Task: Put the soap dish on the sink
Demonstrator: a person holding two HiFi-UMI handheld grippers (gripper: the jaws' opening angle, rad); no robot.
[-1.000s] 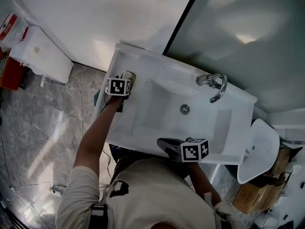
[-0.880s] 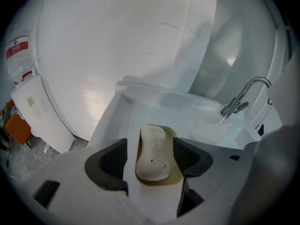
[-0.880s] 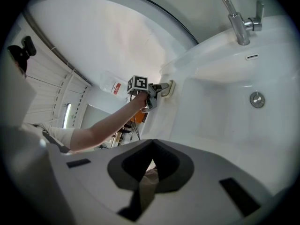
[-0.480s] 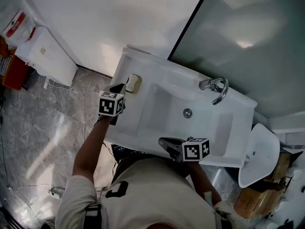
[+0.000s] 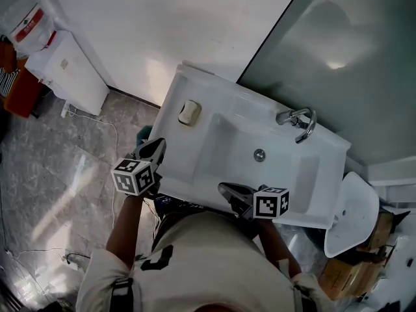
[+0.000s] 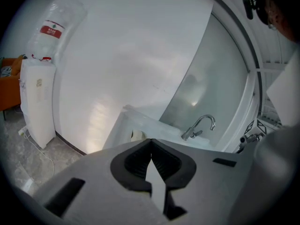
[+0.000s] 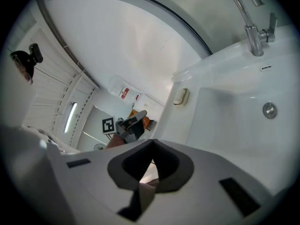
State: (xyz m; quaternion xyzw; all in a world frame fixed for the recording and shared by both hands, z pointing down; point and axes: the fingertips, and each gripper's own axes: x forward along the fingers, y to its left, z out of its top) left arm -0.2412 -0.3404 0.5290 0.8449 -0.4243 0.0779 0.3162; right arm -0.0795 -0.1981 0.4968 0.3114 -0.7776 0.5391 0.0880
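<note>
Head view: the left gripper (image 5: pixel 156 147) hangs just off the side edge of the white sink (image 5: pixel 218 145), above the grey floor tiles (image 5: pixel 71 168). Left gripper view: the left gripper (image 6: pixel 151 144) has just been closing its jaws; they now stand clenched tip to tip with nothing between them.

The soap dish (image 5: pixel 189 112) rests on the sink's flat ledge, ahead of the left gripper's tips and clear of them, with no contact. In the left gripper view the soap dish (image 6: pixel 137 135) shows just above the closed tips, on the near corner of the sink; the faucet (image 6: pixel 199 125) stands beyond it and to the tool's right.

The right gripper (image 5: pixel 229 190) sits at the sink's front edge, close to the person's torso. Right gripper view: the right gripper (image 7: pixel 152 144) is likewise clenched and empty. From this tool the soap dish (image 7: pixel 181 96) lies well ahead on the ledge beside the basin, the drain (image 7: pixel 269 109) ahead and to the right. The left gripper (image 7: pixel 131 123) appears to this tool's left, apart from the sink.

A water dispenser (image 5: pixel 68 70) stands against the wall, well beyond the left gripper.
</note>
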